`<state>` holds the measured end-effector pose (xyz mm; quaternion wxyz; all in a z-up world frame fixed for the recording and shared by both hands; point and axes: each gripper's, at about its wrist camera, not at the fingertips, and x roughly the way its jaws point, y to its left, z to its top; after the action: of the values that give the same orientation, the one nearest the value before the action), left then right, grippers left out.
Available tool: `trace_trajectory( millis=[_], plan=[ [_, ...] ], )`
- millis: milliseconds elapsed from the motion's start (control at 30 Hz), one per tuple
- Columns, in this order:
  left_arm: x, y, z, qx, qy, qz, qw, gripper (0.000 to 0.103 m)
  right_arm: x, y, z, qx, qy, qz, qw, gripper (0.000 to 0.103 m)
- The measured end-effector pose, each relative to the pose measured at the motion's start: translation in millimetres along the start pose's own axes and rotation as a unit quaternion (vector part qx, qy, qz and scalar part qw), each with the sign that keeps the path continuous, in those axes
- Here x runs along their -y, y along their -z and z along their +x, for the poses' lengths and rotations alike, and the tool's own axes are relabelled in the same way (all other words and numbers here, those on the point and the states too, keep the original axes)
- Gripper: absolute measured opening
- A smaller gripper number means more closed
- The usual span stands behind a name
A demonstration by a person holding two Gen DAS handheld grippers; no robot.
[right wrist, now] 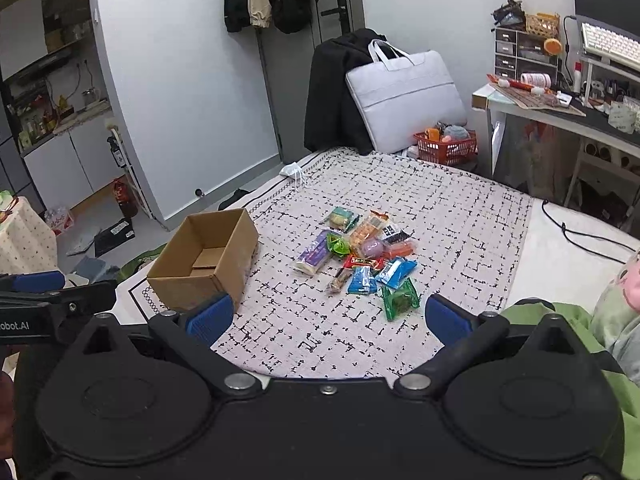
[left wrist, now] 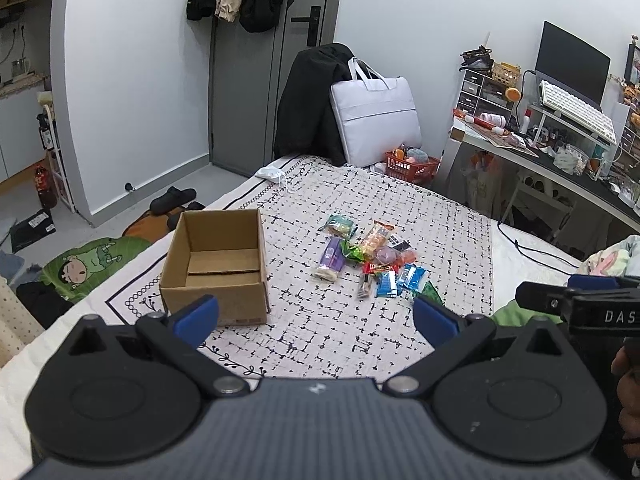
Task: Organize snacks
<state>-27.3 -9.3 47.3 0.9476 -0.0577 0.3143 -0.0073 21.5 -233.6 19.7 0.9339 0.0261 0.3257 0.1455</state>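
An open, empty cardboard box (left wrist: 216,266) stands on the patterned bed cover (left wrist: 320,328); it also shows in the right wrist view (right wrist: 204,260). A pile of several wrapped snacks (left wrist: 370,258) lies to its right, also in the right wrist view (right wrist: 360,254), with a green packet (right wrist: 399,299) nearest. My left gripper (left wrist: 316,314) is open and empty, held above the near part of the cover. My right gripper (right wrist: 328,316) is open and empty, just short of the pile. Each gripper shows at the edge of the other's view.
A white laptop bag (left wrist: 374,120) and black coat (left wrist: 308,100) lean at the bed's far end beside a red basket (left wrist: 412,166). A cluttered desk (left wrist: 560,148) stands right. A green blanket (right wrist: 560,320) lies near right. A face mask (left wrist: 274,174) lies far left.
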Motion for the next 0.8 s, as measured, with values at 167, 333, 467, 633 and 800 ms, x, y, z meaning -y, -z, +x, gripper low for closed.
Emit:
trace_trajectory(
  millis=[167, 333, 467, 633, 800],
  plan=[
    [0, -5, 15, -0.003, 0.001, -0.010, 0.9999, 0.103, 9, -5, 13, -0.011, -0.003, 0.012, 1.000, 0.103],
    [1, -11, 33, -0.010, 0.002, -0.018, 0.9998, 0.103, 20, -13, 27, -0.021, -0.012, 0.020, 0.999, 0.103],
    [1, -14, 49, -0.016, 0.000, -0.024, 0.9996, 0.103, 31, -16, 43, -0.030, -0.013, 0.038, 0.999, 0.103],
    [2, -18, 68, -0.015, 0.000, -0.040, 0.9991, 0.103, 43, -20, 63, -0.042, -0.012, 0.055, 0.998, 0.103],
    [0, -23, 88, -0.022, 0.007, -0.069, 0.9974, 0.103, 53, -25, 79, -0.048, -0.012, 0.071, 0.996, 0.103]
  ],
)
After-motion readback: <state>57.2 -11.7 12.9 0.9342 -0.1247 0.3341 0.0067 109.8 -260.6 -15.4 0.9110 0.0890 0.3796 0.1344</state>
